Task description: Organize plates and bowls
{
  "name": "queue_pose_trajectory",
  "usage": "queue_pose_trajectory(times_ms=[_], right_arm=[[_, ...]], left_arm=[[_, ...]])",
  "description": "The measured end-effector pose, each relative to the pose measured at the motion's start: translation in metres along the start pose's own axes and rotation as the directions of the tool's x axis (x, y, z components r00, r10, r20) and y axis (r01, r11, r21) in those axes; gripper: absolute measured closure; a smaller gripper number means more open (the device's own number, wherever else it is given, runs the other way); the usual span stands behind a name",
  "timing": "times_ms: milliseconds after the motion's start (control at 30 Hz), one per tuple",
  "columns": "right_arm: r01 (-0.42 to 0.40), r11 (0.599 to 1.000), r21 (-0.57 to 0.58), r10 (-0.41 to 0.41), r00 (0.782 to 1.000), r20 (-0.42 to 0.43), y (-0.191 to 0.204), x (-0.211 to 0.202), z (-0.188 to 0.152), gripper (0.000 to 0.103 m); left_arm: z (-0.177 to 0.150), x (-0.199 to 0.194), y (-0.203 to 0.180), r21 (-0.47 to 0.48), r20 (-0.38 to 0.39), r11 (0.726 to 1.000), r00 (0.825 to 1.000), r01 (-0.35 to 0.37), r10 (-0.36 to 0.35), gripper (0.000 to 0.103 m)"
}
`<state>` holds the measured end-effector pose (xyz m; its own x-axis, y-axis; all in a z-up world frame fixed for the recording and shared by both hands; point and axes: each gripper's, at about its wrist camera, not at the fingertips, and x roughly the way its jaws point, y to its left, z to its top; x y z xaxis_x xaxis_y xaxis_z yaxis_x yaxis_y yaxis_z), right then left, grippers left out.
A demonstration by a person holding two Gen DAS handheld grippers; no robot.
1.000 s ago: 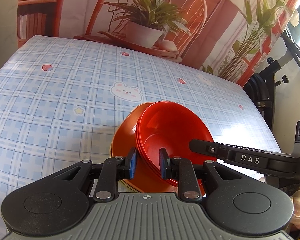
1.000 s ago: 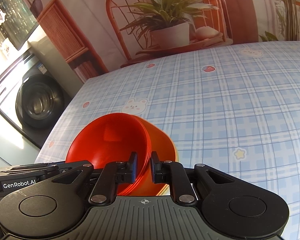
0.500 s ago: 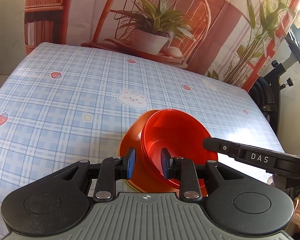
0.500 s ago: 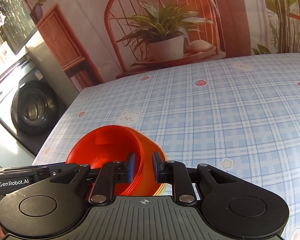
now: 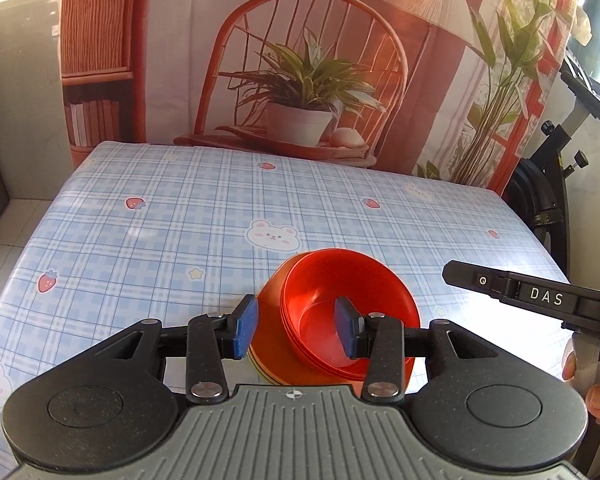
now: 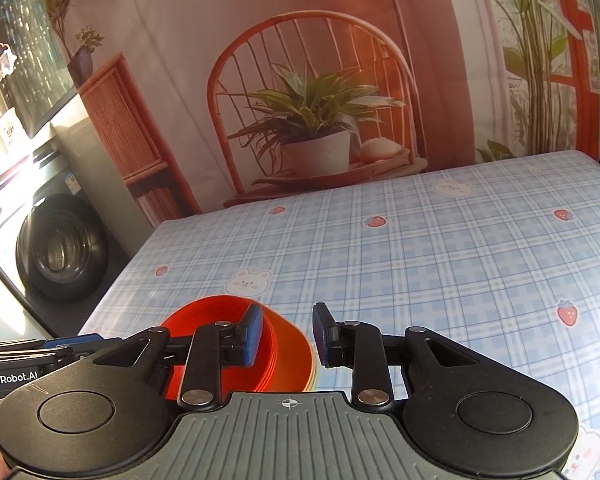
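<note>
A stack of nested red and orange bowls (image 5: 332, 320) stands on the blue checked tablecloth (image 5: 180, 232) near its front edge. My left gripper (image 5: 296, 330) is open, its blue pads on either side of the stack's left rim without gripping it. My right gripper (image 6: 288, 336) is open too, straddling the right rim of the same stack (image 6: 284, 352). The right gripper's body also shows in the left wrist view (image 5: 540, 296), and the left gripper's body in the right wrist view (image 6: 20, 364).
A printed backdrop with a chair and potted plant (image 5: 300, 92) hangs behind the table. A washing machine (image 6: 60, 248) stands left of the table. An exercise bike (image 5: 548, 184) stands at the right.
Both grippers have opened and let go of the bowl stack's rims. Both have drawn back and up, so the stack looks smaller and lower.
</note>
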<state>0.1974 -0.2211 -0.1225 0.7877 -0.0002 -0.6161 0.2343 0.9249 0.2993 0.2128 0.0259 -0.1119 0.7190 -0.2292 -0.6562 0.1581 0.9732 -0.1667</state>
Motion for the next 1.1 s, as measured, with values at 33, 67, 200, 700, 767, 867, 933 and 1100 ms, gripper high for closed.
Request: queue_pose_trajectory(times_ms=[33,67,200,700,767,867,933,1100], right_arm=[[0.003,1.000,-0.004,-0.003,1.000,0.015,0.001,-0.006,0.001,0.071],[0.006,1.000,-0.010,-0.006,0.999,0.034,0.001,-0.013,0.002,0.070],[0.012,0.999,-0.032,-0.009,0.995,0.099,0.005,-0.039,0.004,0.051],[0.103,0.985,-0.139,-0.064,0.963,0.263,0.032,-0.139,0.015,0.001],[0.123,0.983,-0.139,-0.080,0.957,0.278,0.034,-0.150,0.015,0.001],[0.134,0.979,-0.155,-0.083,0.951,0.297,0.040,-0.166,0.015,0.001],[0.125,0.978,-0.165,-0.070,0.950,0.305,0.043,-0.175,0.014,0.000],[0.134,0.974,-0.184,-0.068,0.942,0.328,0.052,-0.190,0.015,0.000]], left_arm=[[0.001,-0.006,-0.001,-0.001,0.015,1.000,1.000,-0.001,0.001,0.045],[0.002,-0.013,-0.002,-0.001,0.035,1.000,0.999,-0.007,0.007,0.039],[0.005,-0.038,-0.008,0.012,0.103,0.999,0.994,-0.041,0.039,0.033],[0.007,-0.120,-0.036,0.020,0.267,0.996,0.961,-0.084,0.075,0.018],[0.007,-0.130,-0.041,0.024,0.285,0.995,0.955,-0.094,0.083,0.018],[0.007,-0.141,-0.049,0.039,0.312,0.992,0.945,-0.120,0.102,0.017],[0.007,-0.152,-0.055,0.052,0.331,0.990,0.938,-0.130,0.106,0.016],[0.007,-0.172,-0.061,0.052,0.368,0.991,0.925,-0.123,0.095,0.012]])
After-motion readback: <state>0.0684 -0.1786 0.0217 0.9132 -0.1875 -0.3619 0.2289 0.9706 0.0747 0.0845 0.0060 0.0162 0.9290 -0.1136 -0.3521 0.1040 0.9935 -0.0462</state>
